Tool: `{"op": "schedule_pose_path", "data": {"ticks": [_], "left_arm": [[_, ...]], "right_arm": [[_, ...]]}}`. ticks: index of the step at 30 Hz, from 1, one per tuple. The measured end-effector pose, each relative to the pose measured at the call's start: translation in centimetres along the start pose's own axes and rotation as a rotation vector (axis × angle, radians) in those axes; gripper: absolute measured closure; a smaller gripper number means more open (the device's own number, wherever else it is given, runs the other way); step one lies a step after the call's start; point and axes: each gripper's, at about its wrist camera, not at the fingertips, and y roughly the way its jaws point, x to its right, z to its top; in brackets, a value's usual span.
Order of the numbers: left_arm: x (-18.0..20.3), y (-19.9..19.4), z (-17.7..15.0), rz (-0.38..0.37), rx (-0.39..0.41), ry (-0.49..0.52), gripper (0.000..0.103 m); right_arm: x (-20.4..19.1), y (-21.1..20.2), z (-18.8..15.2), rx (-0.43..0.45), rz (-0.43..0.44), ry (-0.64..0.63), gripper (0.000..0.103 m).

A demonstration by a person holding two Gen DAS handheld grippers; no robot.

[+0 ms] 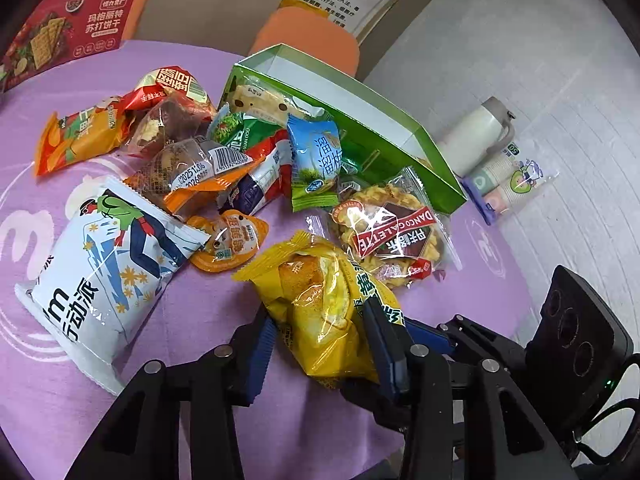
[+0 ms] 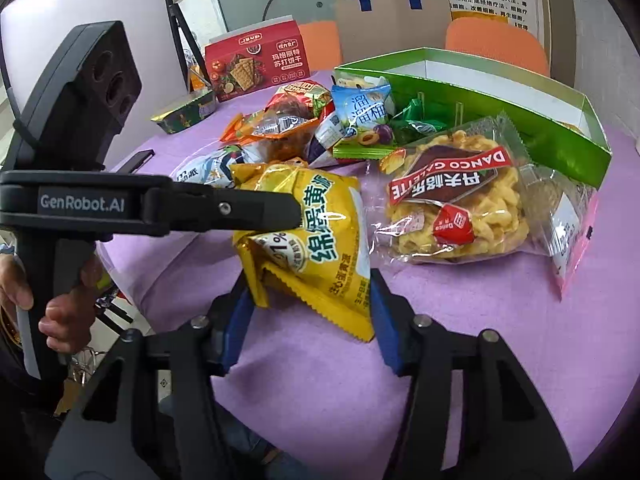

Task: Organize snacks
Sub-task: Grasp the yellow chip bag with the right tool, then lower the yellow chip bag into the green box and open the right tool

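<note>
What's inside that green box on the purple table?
The green box shows white inner walls, thin upright dividers and green-wrapped candies near its open side. A speckled snack pack lies at one end. Its far compartments are hidden behind the front wall.

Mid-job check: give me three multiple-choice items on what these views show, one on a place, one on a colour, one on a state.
1. Where does the clear cookie pack lie?
A. on the cloth, in front of the green box
B. inside the red box
C. in a claw

2. What colour is the cloth?
A. white
B. purple
C. green

3. What is the state of the yellow pack?
A. lying untouched
B. emptied out
C. gripped by two claws

Answers: 1 A, it rests flat against the box's front wall. 2 B, purple shows all round the snacks. 3 C, the left claw and the right claw each pinch it.
</note>
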Motion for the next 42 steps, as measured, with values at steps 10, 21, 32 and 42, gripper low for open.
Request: {"op": "schedule_pose_path", "data": {"ticks": [10, 21, 32, 42], "left_arm": [[5.1, -4.3, 3.1, -0.032, 0.121, 0.143, 0.069], [8.8, 0.9, 13.5, -0.076, 0.161, 0.238, 0.069], [8.1, 8.6, 17.3, -0.046, 0.037, 0.212, 0.068], [6.1, 8.3, 16.7, 0.121, 0.098, 0.135, 0.002]], "right_arm": [[0.2, -5.0, 4.2, 0.176, -0.036, -0.048, 0.057], [7.0, -3.5, 10.4, 0.242, -0.156, 0.040, 0.057], [11.9, 0.1, 12.1, 0.120, -0.223, 0.079, 0.052], [11.0, -0.8, 10.9, 0.155, -0.332, -0.003, 0.005]]}}
